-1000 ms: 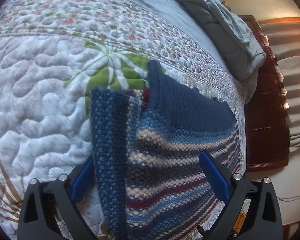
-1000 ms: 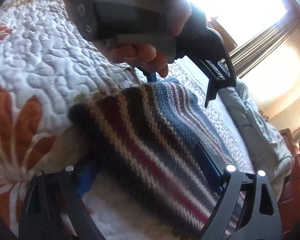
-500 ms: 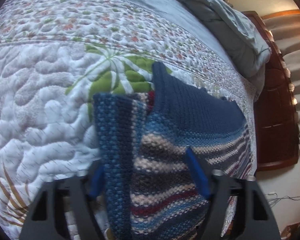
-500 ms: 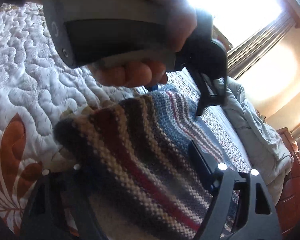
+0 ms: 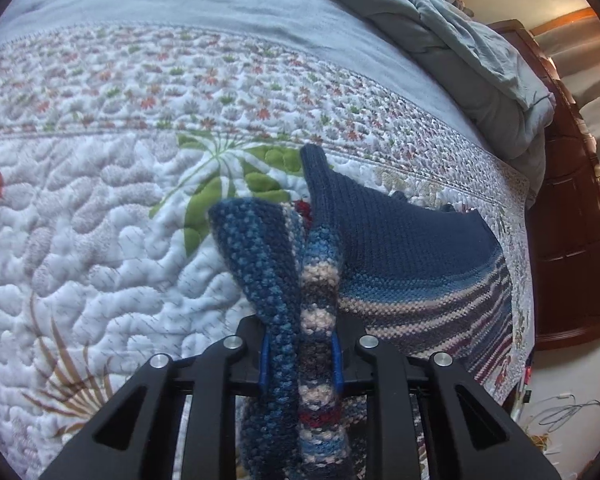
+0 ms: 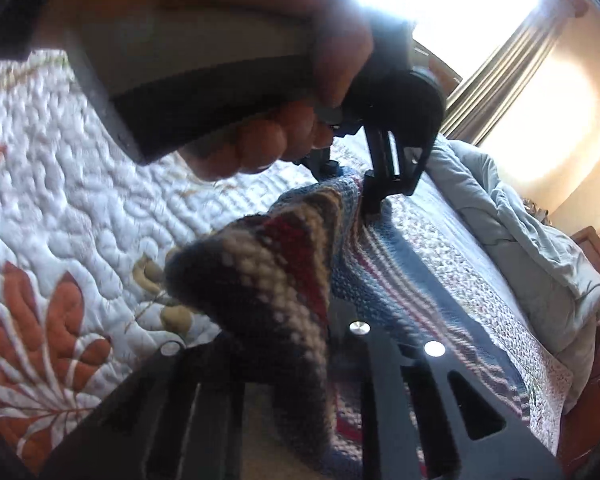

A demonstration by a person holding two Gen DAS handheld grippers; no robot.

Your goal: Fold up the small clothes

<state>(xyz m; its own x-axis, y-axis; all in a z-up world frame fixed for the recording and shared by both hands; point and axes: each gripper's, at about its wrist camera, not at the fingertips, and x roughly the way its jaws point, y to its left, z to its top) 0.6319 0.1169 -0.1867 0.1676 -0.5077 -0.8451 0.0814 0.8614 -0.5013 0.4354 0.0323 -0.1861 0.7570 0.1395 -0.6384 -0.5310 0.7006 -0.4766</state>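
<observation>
At six o'clock of left wrist view: left gripper (image 5: 300, 360) closing, blue pads pinching bunched fold of striped knit sweater (image 5: 400, 248). Rest of sweater spreads toward three o'clock on floral quilt (image 5: 100, 240). Grey duvet (image 5: 460, 40) heaped at one o'clock. Right gripper (image 6: 300, 344) clamped on sweater edge; person's hand (image 6: 268, 148) on left gripper's handle at twelve.

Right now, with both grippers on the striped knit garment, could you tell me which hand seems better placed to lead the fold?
Neither clearly: left gripper and right gripper each pinch a bunched edge of the knit garment, so probably both together.
</observation>
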